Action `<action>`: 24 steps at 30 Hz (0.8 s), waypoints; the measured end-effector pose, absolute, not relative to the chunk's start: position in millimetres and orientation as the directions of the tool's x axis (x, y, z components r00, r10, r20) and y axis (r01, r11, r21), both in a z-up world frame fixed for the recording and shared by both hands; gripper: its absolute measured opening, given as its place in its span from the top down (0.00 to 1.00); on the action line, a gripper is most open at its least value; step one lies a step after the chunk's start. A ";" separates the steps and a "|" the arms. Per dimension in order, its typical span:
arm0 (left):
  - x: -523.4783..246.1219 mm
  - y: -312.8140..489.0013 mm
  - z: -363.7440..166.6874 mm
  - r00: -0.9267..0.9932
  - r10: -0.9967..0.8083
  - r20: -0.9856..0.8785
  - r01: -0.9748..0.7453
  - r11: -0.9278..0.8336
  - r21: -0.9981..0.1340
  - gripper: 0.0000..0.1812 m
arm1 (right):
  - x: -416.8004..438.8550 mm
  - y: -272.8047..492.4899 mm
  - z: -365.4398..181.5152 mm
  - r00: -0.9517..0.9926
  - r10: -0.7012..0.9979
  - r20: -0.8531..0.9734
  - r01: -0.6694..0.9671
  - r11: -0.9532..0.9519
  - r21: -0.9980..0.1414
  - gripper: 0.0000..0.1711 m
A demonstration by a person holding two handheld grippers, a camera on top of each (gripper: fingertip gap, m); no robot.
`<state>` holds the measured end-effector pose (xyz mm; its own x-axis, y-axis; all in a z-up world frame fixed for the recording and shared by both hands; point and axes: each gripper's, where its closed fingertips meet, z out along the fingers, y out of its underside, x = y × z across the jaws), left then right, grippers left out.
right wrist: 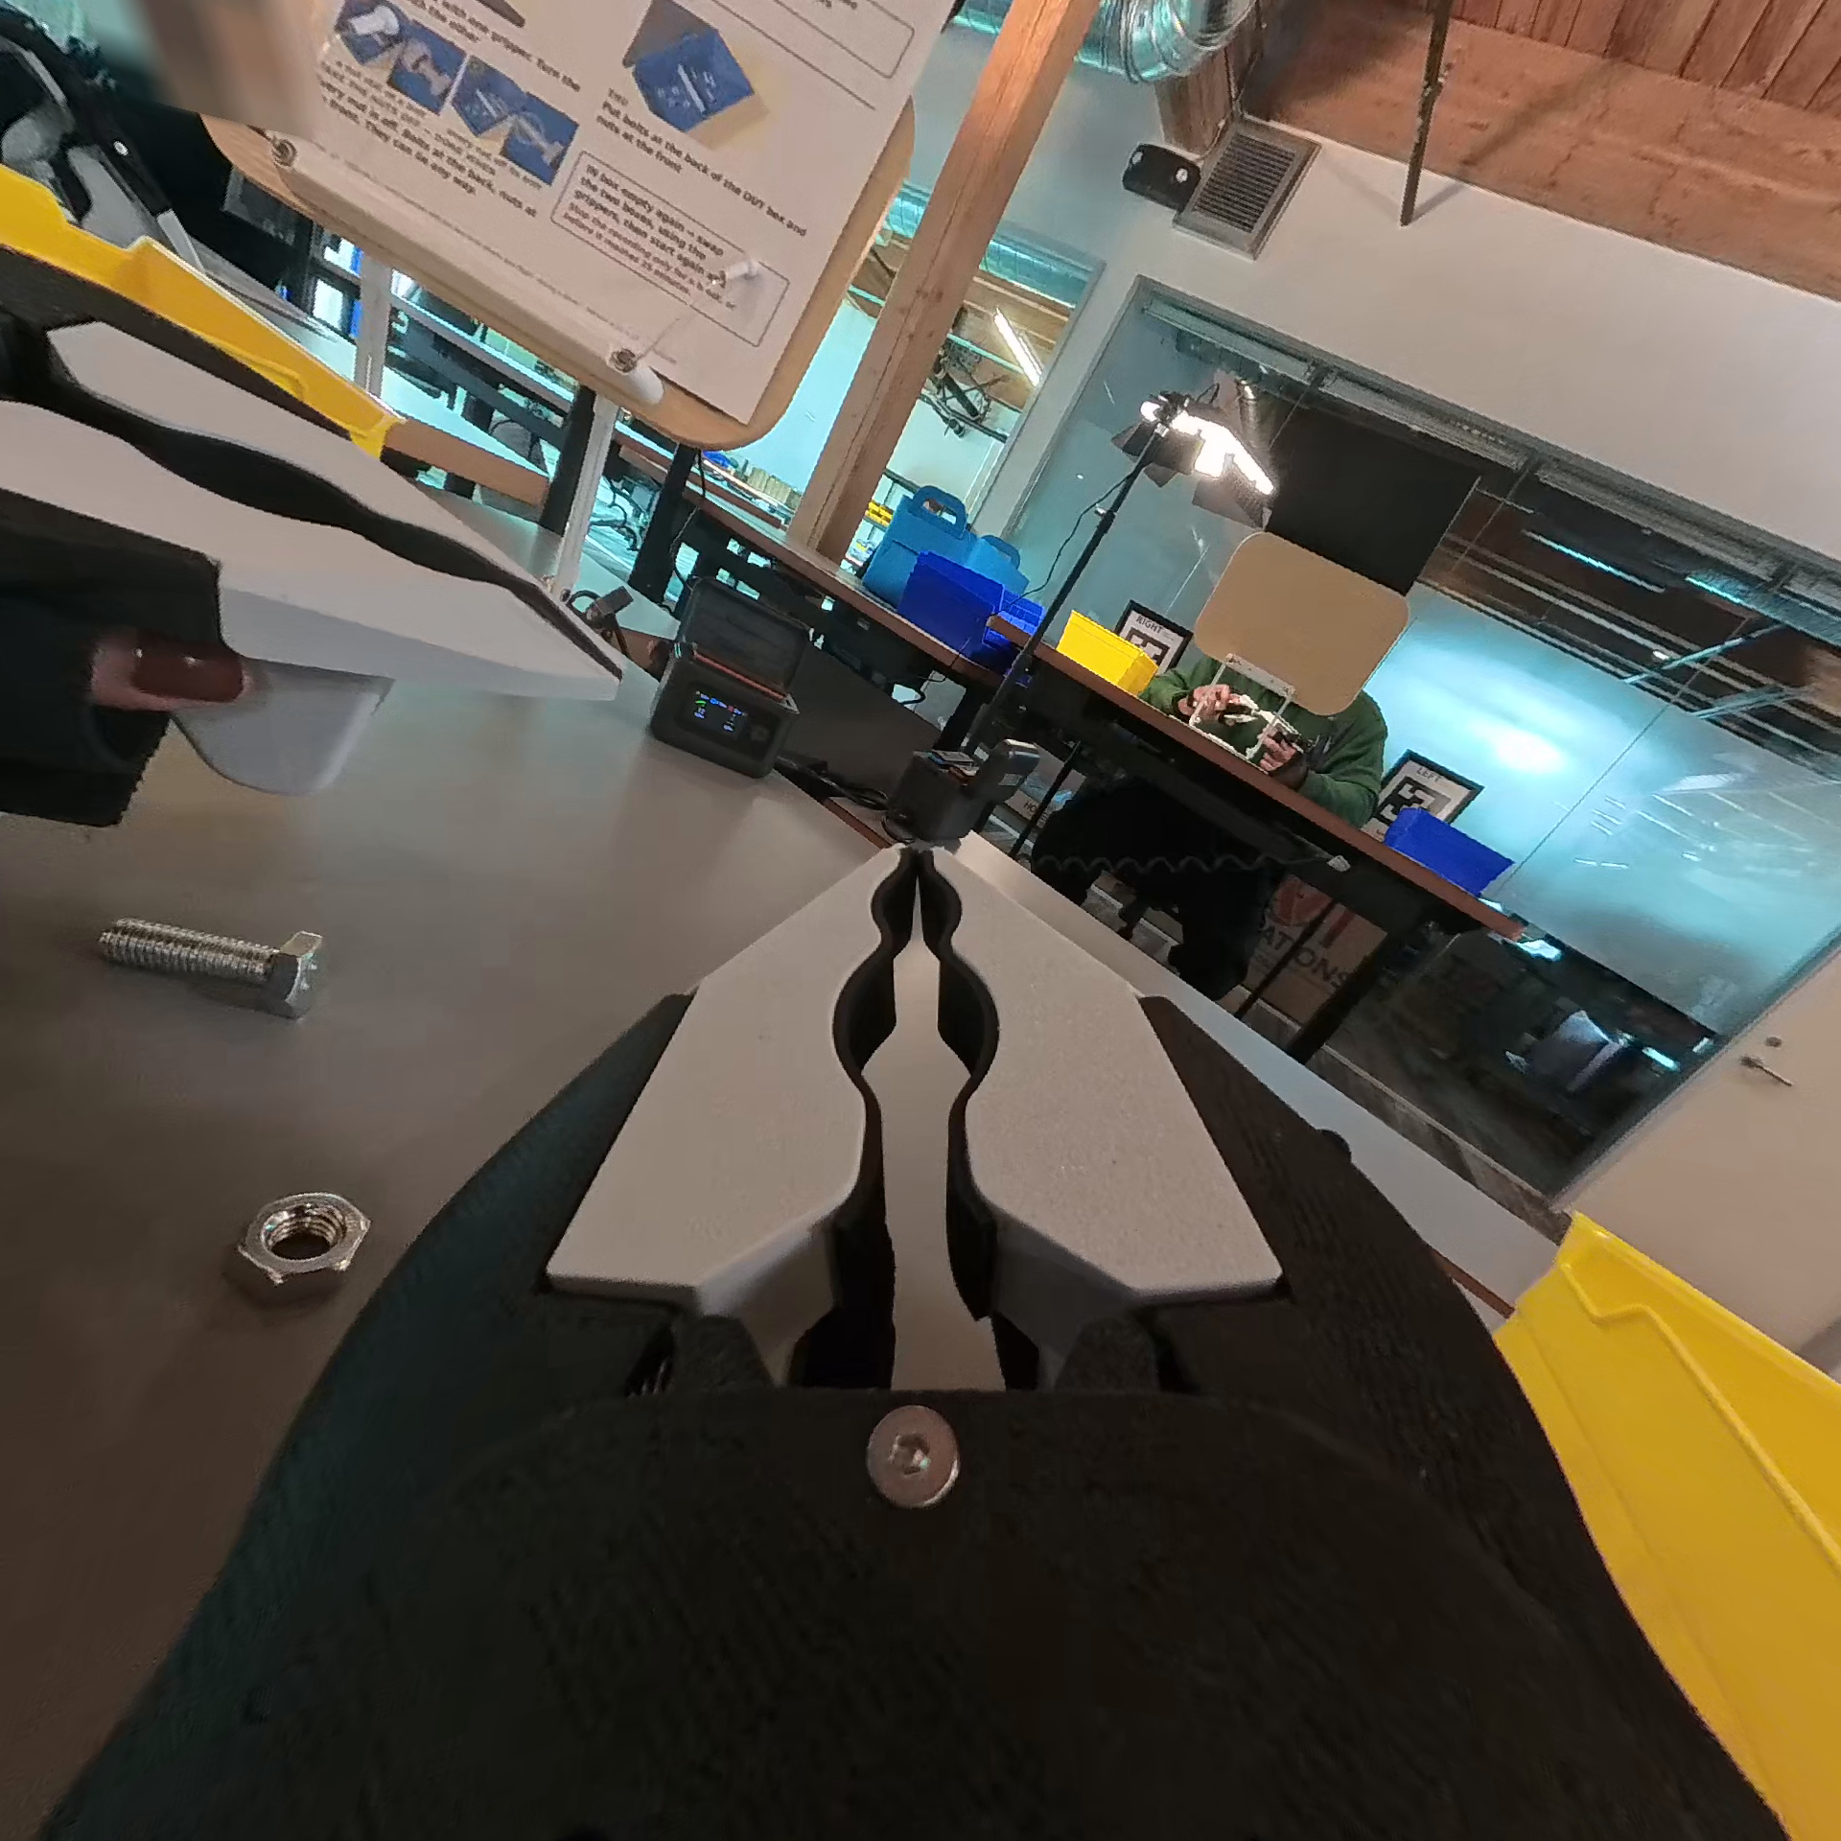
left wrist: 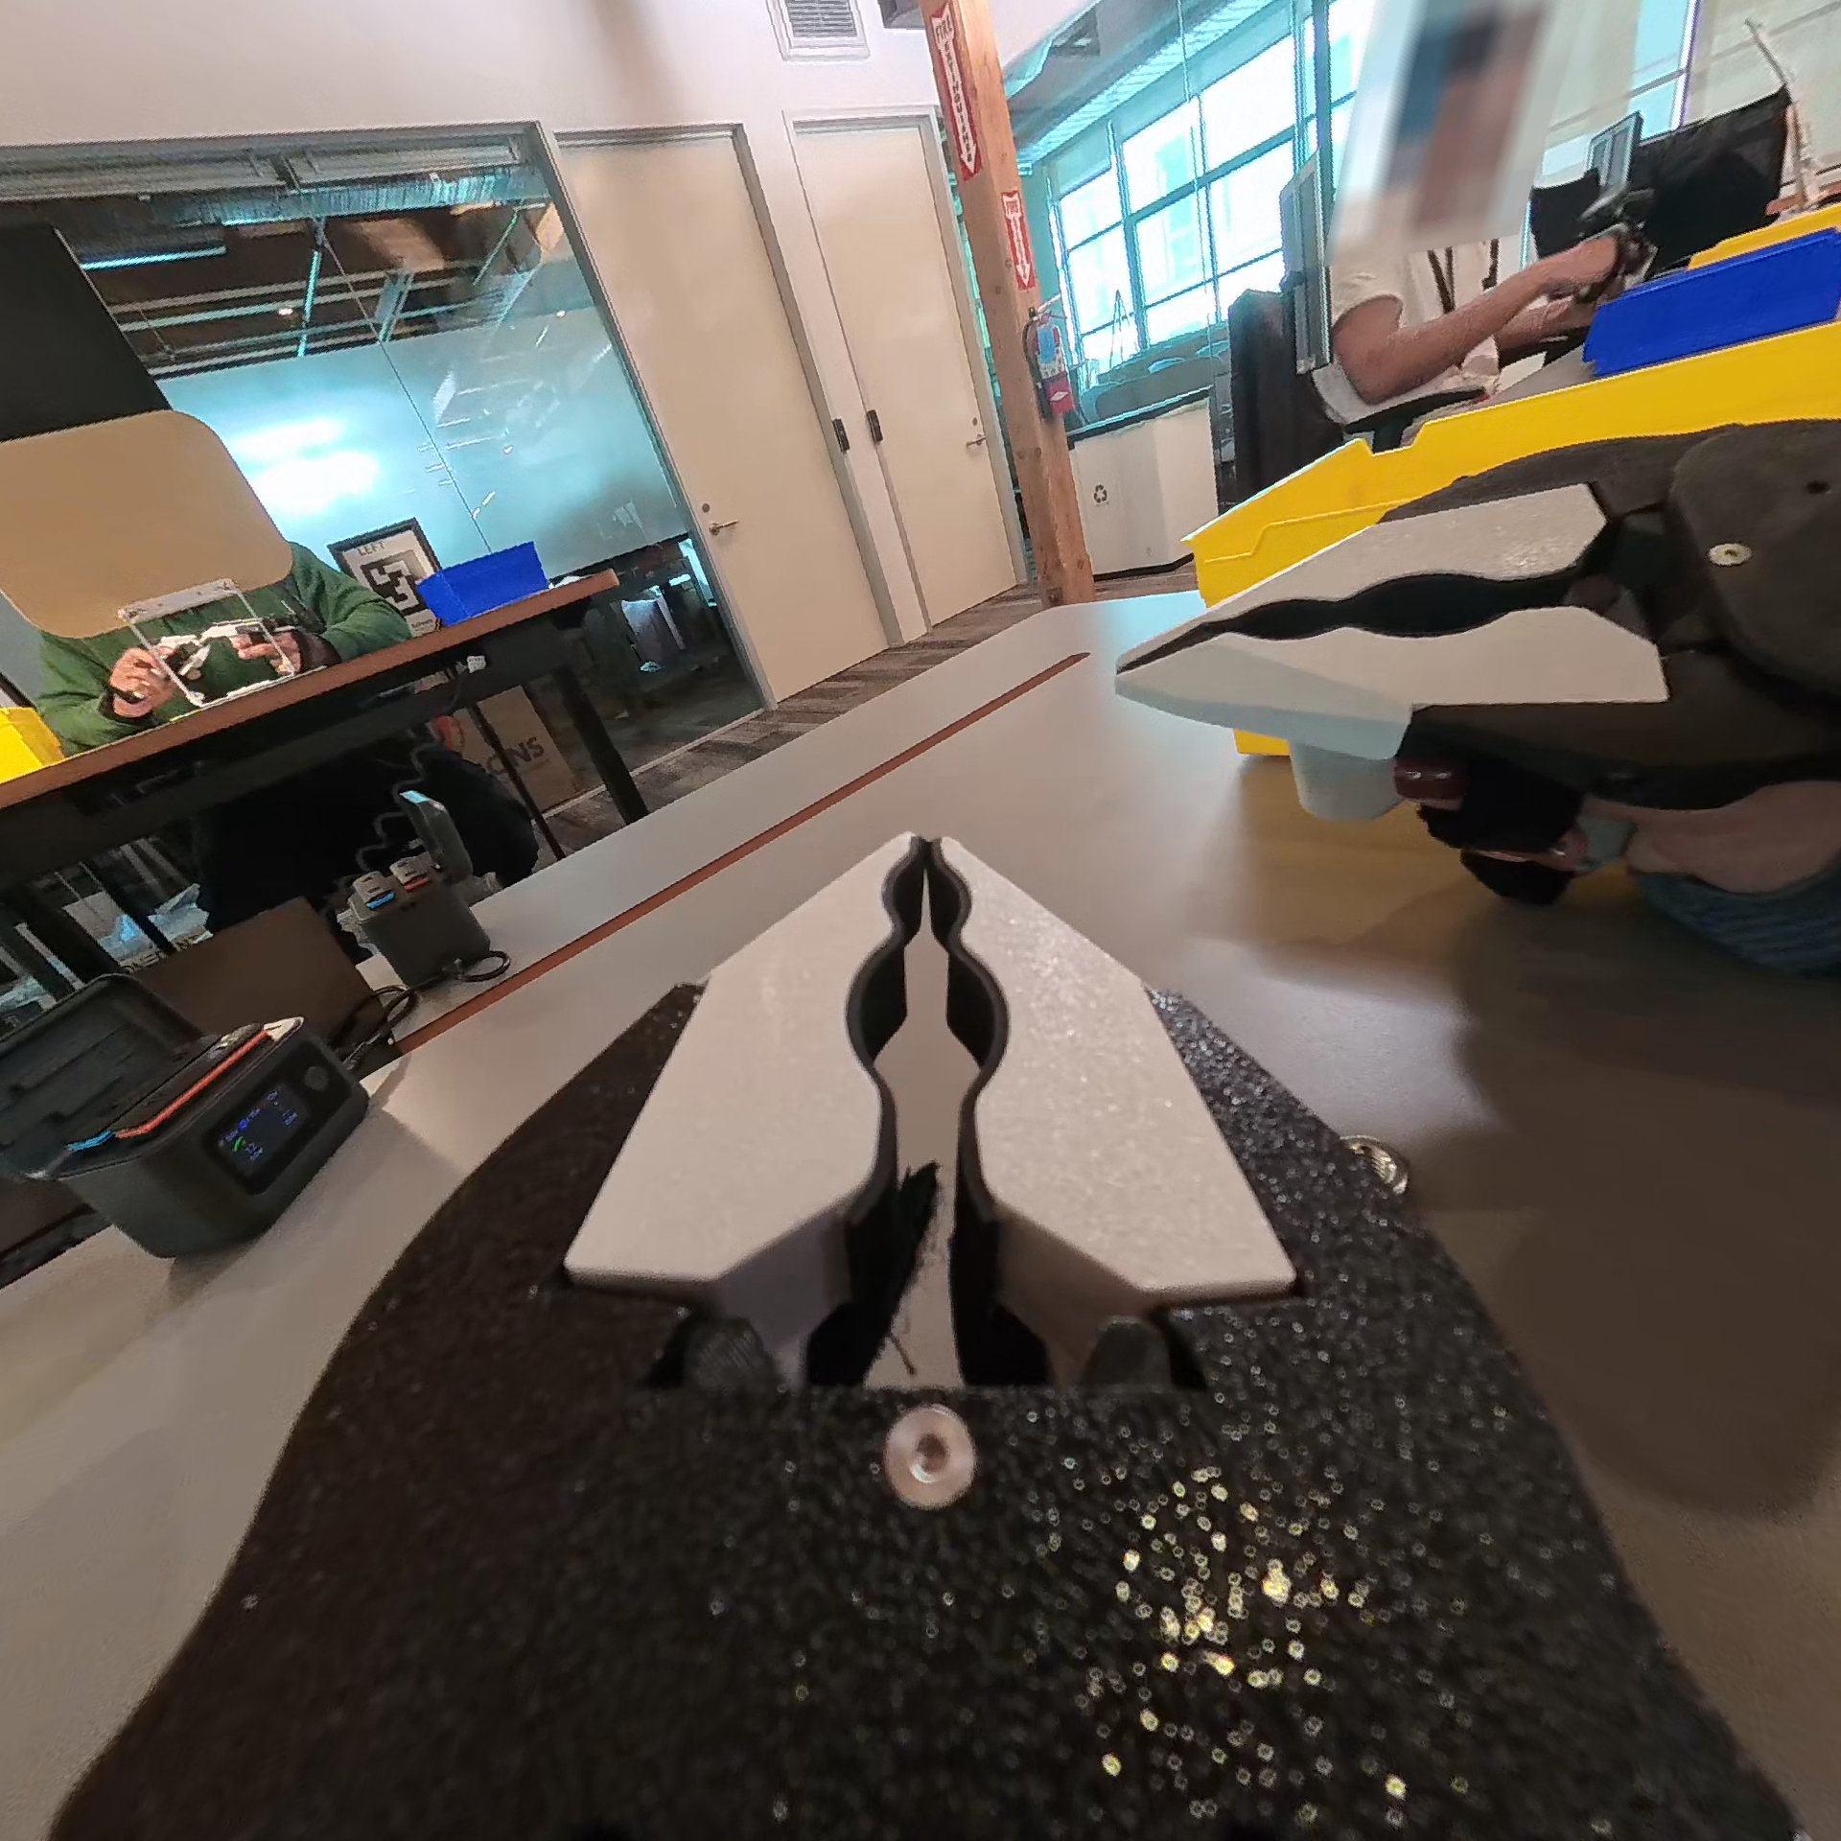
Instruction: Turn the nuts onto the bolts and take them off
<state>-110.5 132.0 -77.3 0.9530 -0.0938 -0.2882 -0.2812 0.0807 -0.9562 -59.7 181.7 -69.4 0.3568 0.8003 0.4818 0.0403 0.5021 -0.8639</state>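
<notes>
A steel bolt point(right wrist: 219, 961) lies on its side on the grey table point(right wrist: 448, 797), to the left of my right gripper. A steel hex nut point(right wrist: 299, 1245) lies flat nearer to me, apart from the bolt. My right gripper point(right wrist: 915, 857) is shut and empty, with its tips together above the table. My left gripper point(left wrist: 926, 847) is also shut and empty. Each gripper shows in the other's view: the right gripper point(left wrist: 1136, 662) from the right, the left gripper point(right wrist: 598, 665) from the left. A small metal piece point(left wrist: 1380, 1166) peeks out beside the left gripper's body.
A yellow bin point(left wrist: 1295, 518) stands behind the right gripper, with a blue bin point(left wrist: 1713, 309) beyond it. Another yellow bin point(right wrist: 1694, 1445) is close on the right. A dark power unit point(left wrist: 199, 1126), a charger point(left wrist: 418, 917) and an instruction board point(right wrist: 598, 199) stand at the table's far side. People sit at other tables. My hands' fingertips stand some 8 cm from each other. Both grippers' tips are roughly 12 cm from the steel hex nut point(right wrist: 299, 1245).
</notes>
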 end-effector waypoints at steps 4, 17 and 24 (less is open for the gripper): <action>-109.9 132.0 -77.4 0.952 -0.097 -0.291 -0.284 0.082 -0.955 1.00 | -59.1 182.3 -68.8 0.362 0.800 0.479 0.038 0.500 -0.865 1.00; -110.3 131.2 -75.2 0.946 -0.087 -0.312 -0.304 0.099 -0.948 1.00 | -55.6 182.9 -67.7 0.370 0.802 0.469 0.033 0.494 -0.869 1.00; -107.2 129.9 -71.1 0.942 -0.083 -0.326 -0.315 0.130 -0.940 0.91 | -60.1 177.2 -69.1 0.339 0.808 0.483 0.028 0.504 -0.863 0.96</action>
<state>-107.2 129.9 -71.1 0.9416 -0.0826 -0.3264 -0.3146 0.1295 -0.9403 -60.1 177.2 -69.1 0.3387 0.8075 0.4829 0.0279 0.5043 -0.8631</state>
